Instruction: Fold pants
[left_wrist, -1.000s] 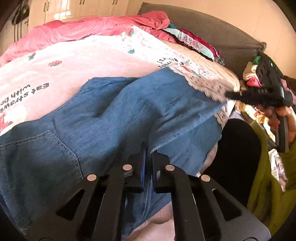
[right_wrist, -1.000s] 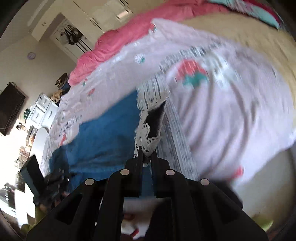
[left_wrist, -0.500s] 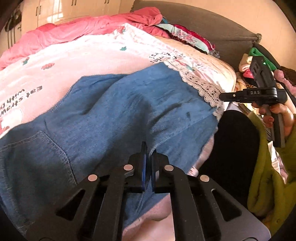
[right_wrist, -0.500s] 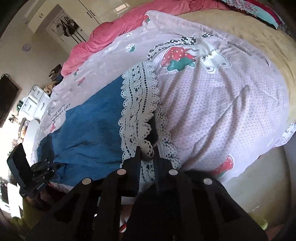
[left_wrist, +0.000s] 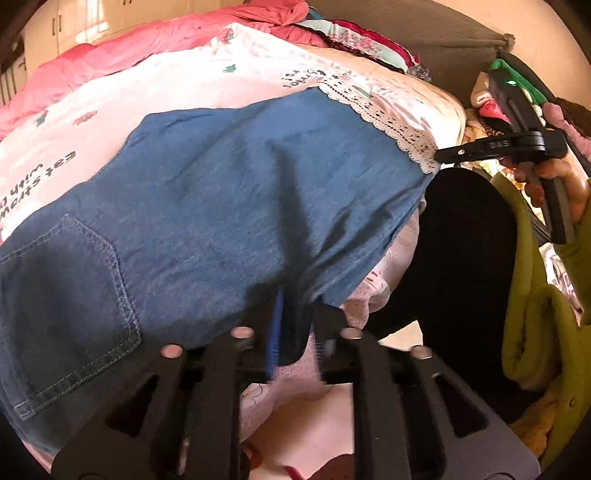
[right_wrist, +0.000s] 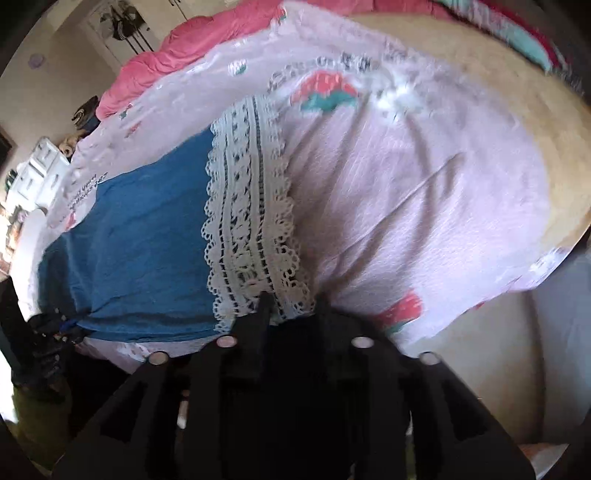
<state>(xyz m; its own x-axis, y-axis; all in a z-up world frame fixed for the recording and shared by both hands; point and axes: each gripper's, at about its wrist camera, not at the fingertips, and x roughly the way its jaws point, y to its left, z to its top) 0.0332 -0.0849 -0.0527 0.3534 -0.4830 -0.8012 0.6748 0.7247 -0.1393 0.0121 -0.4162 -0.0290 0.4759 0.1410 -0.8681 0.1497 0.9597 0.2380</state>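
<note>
Blue denim pants (left_wrist: 207, 206) with a back pocket and a white lace hem (left_wrist: 384, 114) lie spread flat on the bed. My left gripper (left_wrist: 299, 314) stands at the pants' near edge with its jaws slightly apart, the denim edge lying between them. My right gripper (right_wrist: 291, 302) has its jaws apart at the near end of the lace hem (right_wrist: 247, 221), the lace just in front of the tips. In the left wrist view the right gripper (left_wrist: 443, 155) touches the hem's corner.
The bed carries a pale pink strawberry-print sheet (left_wrist: 155, 88) and a pink quilt (left_wrist: 110, 48) at the back. A dark headboard (left_wrist: 424, 33) and piled clothes (left_wrist: 491, 99) are on the right. A green garment (left_wrist: 535, 314) hangs beside the bed edge.
Both grippers pulled back toward the bed's near edge and their jaws have parted. The pants now lie flatter, the lace hem laid out on the sheet.
</note>
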